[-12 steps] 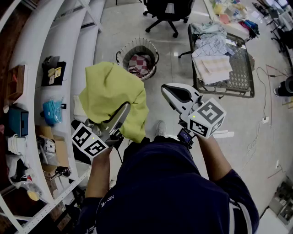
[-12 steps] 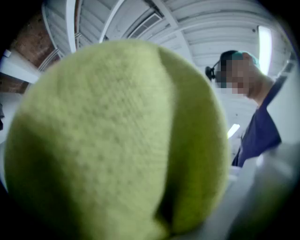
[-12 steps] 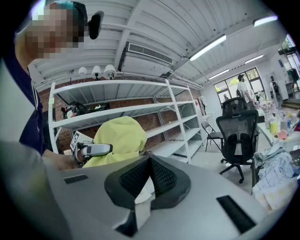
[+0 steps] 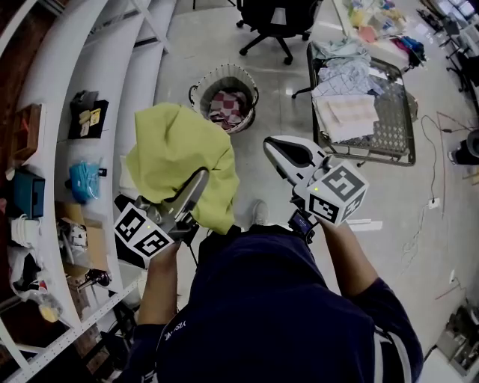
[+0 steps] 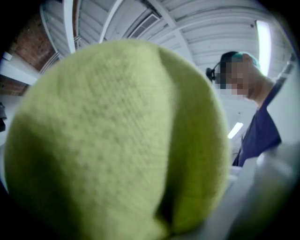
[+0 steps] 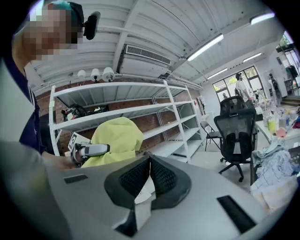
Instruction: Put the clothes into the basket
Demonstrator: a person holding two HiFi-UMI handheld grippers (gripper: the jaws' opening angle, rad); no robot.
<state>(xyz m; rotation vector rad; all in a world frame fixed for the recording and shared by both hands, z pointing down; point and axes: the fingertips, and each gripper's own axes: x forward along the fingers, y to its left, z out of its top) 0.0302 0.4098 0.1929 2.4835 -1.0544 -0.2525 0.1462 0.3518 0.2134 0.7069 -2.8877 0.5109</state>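
Note:
A yellow-green cloth (image 4: 179, 157) hangs bunched from my left gripper (image 4: 200, 179), which is shut on it at about chest height. The cloth fills the left gripper view (image 5: 117, 140) and hides that gripper's jaws. A round wire basket (image 4: 198, 90) stands on the floor ahead, beyond the cloth, with a checked garment (image 4: 227, 105) inside. My right gripper (image 4: 271, 146) is held to the right of the cloth, shut with nothing in it; its pads (image 6: 161, 176) meet at the tip. The right gripper view also shows the yellow-green cloth (image 6: 117, 138) and the left gripper (image 6: 91, 150).
White shelving (image 4: 90, 112) with boxes and bags runs along the left. A mesh-topped cart (image 4: 404, 127) at the right carries several folded clothes (image 4: 344, 112). A black office chair (image 4: 277, 19) stands behind the basket. Cables lie on the floor at the far right.

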